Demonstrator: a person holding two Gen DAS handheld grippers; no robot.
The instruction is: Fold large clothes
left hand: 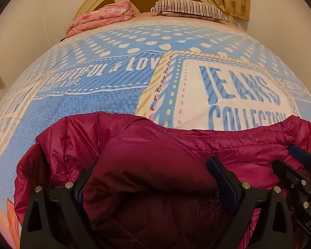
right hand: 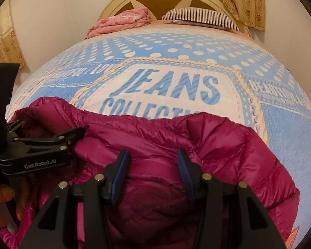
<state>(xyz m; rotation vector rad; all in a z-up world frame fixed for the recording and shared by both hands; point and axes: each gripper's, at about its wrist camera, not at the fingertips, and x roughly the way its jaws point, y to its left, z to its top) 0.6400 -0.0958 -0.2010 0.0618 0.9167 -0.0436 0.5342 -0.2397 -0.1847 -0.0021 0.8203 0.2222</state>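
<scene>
We see the magenta puffer jacket (left hand: 134, 149) lying bunched on the near part of the bed (right hand: 290, 137), over the lower edge of the blue and white cover printed "JEANS COLLECTION". There are no containers here; the bed alone carries things.

Our left tongs (left hand: 153, 176) stand wide, and a thick fold of the jacket fills the whole space between the two fingers, so they pinch that bulky fold. In the right wrist view the same tongs come in from the left edge, gripped by a hand (right hand: 2, 203), their tips sunk in the jacket's fabric.

Our right tongs (right hand: 153, 172) sit half spread with a ridge of the jacket rising between the blue pads (right hand: 120, 176). The pads lie against the fabric on both sides, and they appear to clamp it.

At the head of the bed, well apart from the jacket, a folded pink quilt (left hand: 101, 18) lies beside a striped pillow (left hand: 188, 7), both against the cream headboard (right hand: 122, 2). Patterned curtains (right hand: 242, 0) hang at the upper right.
</scene>
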